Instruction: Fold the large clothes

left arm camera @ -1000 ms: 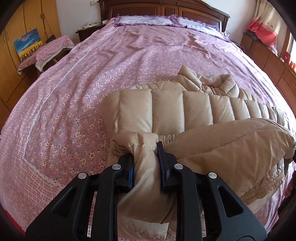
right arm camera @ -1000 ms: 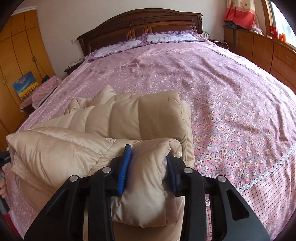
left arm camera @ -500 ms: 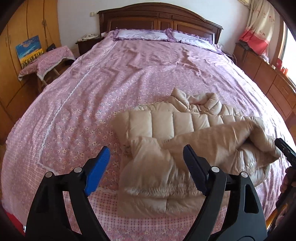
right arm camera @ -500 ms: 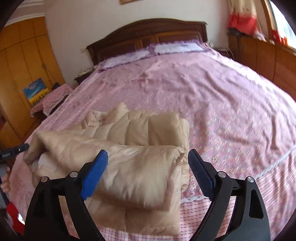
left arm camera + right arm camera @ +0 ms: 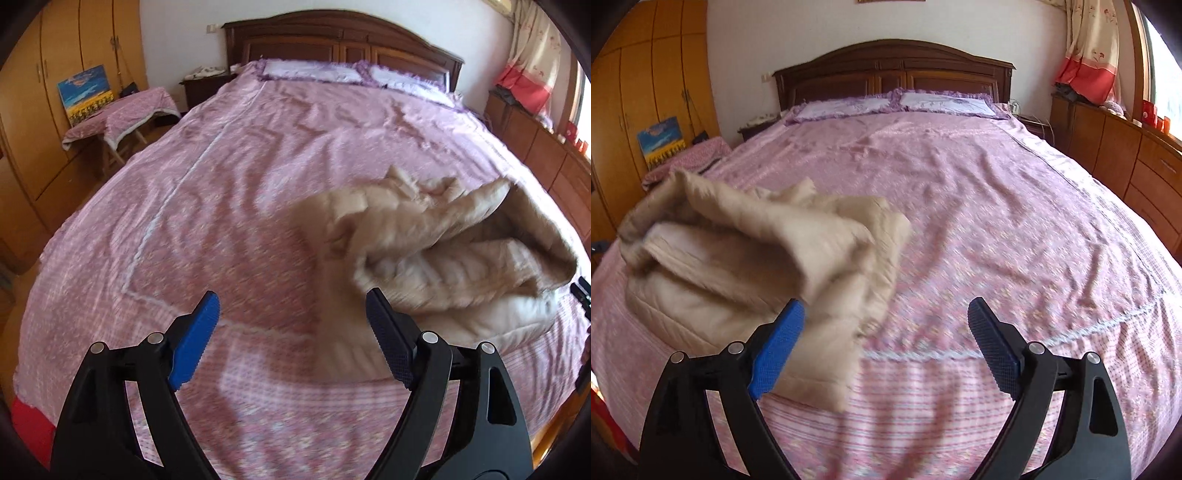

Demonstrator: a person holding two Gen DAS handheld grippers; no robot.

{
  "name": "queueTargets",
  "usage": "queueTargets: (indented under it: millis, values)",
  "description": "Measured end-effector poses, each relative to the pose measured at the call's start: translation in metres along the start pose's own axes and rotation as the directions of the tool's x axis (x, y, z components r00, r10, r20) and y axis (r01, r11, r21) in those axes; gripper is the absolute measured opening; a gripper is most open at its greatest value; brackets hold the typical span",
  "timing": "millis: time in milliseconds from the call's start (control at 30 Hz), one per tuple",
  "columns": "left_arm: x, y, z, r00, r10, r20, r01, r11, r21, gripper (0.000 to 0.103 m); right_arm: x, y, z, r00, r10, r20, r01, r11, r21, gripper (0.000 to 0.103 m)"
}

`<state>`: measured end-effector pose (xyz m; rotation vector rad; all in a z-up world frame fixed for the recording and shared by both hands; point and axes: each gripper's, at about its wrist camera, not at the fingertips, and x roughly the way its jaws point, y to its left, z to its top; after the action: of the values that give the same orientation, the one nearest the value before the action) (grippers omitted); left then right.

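Observation:
A beige quilted puffer jacket (image 5: 454,254) lies folded in a loose bundle on the pink floral bedspread (image 5: 240,206), near the bed's foot. In the left wrist view it sits right of centre; in the right wrist view the jacket (image 5: 746,266) sits left of centre. My left gripper (image 5: 291,339) is open and empty, left of the jacket and drawn back from it. My right gripper (image 5: 886,347) is open and empty, right of the jacket. Both views are motion-blurred.
The bed has a dark wooden headboard (image 5: 894,70) and two purple pillows (image 5: 897,103). Wooden wardrobes (image 5: 40,96) and a cloth-covered stool (image 5: 122,114) stand at the left. A low wooden dresser (image 5: 1126,158) runs along the right under a window.
Both grippers let go of the jacket's folded ends, opened wide and pulled back. The jacket now lies released on the bed, and the two grippers have swung apart.

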<state>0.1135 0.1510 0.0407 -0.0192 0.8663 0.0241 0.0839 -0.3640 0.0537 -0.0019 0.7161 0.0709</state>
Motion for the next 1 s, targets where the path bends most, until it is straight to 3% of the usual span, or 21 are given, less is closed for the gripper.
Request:
queueTargets:
  millis: [67, 233, 367, 467, 733, 833, 867, 900, 967, 1000]
  values:
    - [0.012, 0.002, -0.003, 0.999, 0.019, -0.026, -0.019, 1.0, 0.014, 0.081, 0.008, -0.001, -0.003, 1.0, -0.016, -0.015, 0.016, 1.0, -0.018, 0.087]
    - [0.039, -0.017, 0.0, 0.999, -0.029, -0.038, 0.032, 0.996, 0.085, 0.081, 0.028, 0.015, 0.002, 1.0, 0.027, -0.014, -0.028, 0.997, -0.074, 0.087]
    - [0.057, -0.037, 0.014, 0.998, -0.066, 0.002, 0.065, 0.986, 0.153, 0.081, 0.041, 0.033, 0.016, 0.996, 0.086, 0.006, -0.085, 0.991, -0.105, 0.087]
    - [0.066, -0.044, 0.025, 0.994, -0.107, 0.029, 0.102, 0.983, 0.151, 0.081, 0.053, 0.04, 0.028, 0.993, 0.114, 0.012, -0.112, 0.989, -0.099, 0.087]
    - [0.081, -0.062, 0.039, 0.976, -0.212, 0.043, 0.206, 0.972, 0.111, 0.081, 0.072, 0.041, 0.046, 0.983, 0.183, 0.022, -0.183, 0.983, 0.009, 0.065]
    - [0.092, -0.07, 0.041, 0.978, -0.205, 0.023, 0.202, 0.974, 0.103, 0.066, 0.075, 0.036, 0.047, 0.98, 0.198, 0.02, -0.199, 0.978, 0.065, 0.056]
    - [0.096, -0.073, 0.042, 0.979, -0.204, 0.021, 0.201, 0.975, 0.098, 0.055, 0.076, 0.035, 0.047, 0.98, 0.196, 0.02, -0.197, 0.977, 0.076, 0.052]
    - [0.097, -0.073, 0.042, 0.978, -0.206, 0.02, 0.203, 0.975, 0.092, 0.035, 0.076, 0.034, 0.048, 0.982, 0.188, 0.021, -0.189, 0.978, 0.085, 0.045]
    - [0.098, -0.073, 0.043, 0.977, -0.211, 0.017, 0.209, 0.975, 0.074, 0.015, 0.073, 0.033, 0.048, 0.984, 0.173, 0.028, -0.175, 0.98, 0.091, 0.023]
    - [0.096, -0.072, 0.044, 0.977, -0.211, 0.026, 0.209, 0.976, 0.063, 0.007, 0.072, 0.032, 0.049, 0.988, 0.151, 0.035, -0.153, 0.984, 0.095, 0.006]
